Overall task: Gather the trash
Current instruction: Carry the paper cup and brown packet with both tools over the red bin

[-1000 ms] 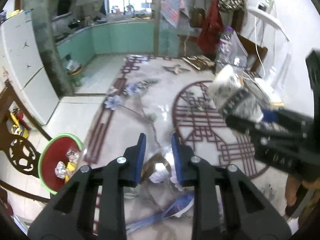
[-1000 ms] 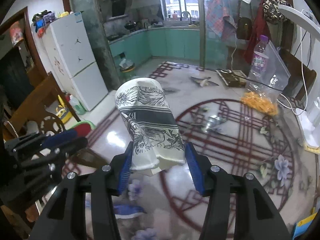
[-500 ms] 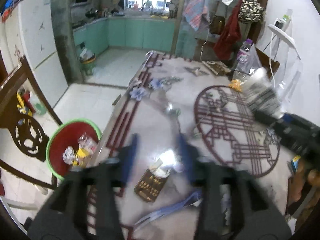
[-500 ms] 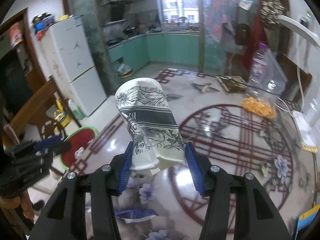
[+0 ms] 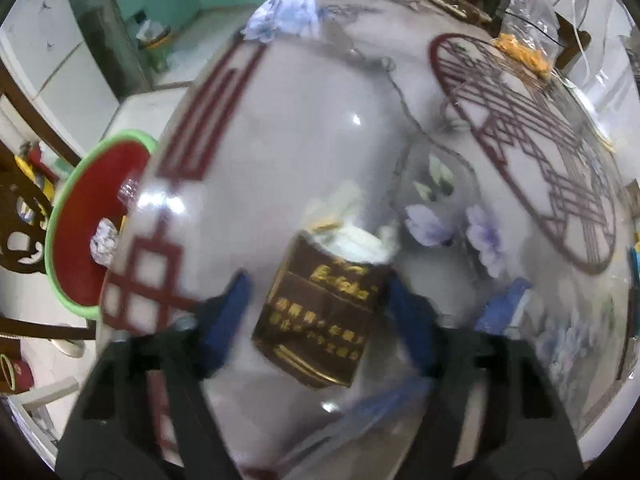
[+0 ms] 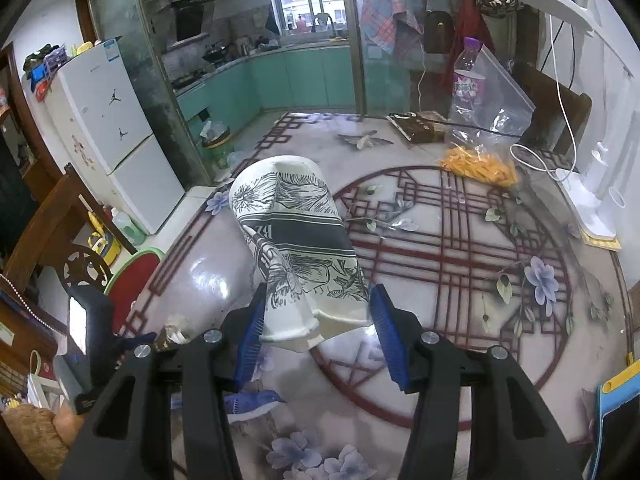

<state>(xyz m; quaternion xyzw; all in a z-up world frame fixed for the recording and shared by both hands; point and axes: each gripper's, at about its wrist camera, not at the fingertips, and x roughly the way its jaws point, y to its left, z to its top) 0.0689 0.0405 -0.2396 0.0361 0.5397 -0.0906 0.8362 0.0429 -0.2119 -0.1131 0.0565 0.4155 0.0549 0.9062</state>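
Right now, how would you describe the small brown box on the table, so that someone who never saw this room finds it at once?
Start from the glossy table with the dark red lattice pattern, near the edge above the red bin with a green rim. There the brown box lies between the blue pads of the left tool. Gold lettering and white paper spilling from its open end set it apart.

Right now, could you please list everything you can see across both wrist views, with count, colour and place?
Paper cup: one, white with black floral print, crushed, between the right gripper's pads.
Small box: one, dark brown with gold lettering, open-topped, on the table between the left gripper's fingers.
Bin: one, red with green rim, on the floor left of the table, trash inside.
Table: one, pale with red lattice and flowers.
Plastic bag: one, clear, far table side, orange bits by it.
Left gripper: black, blue pads, closing around the box.
Right gripper: black, blue pads.
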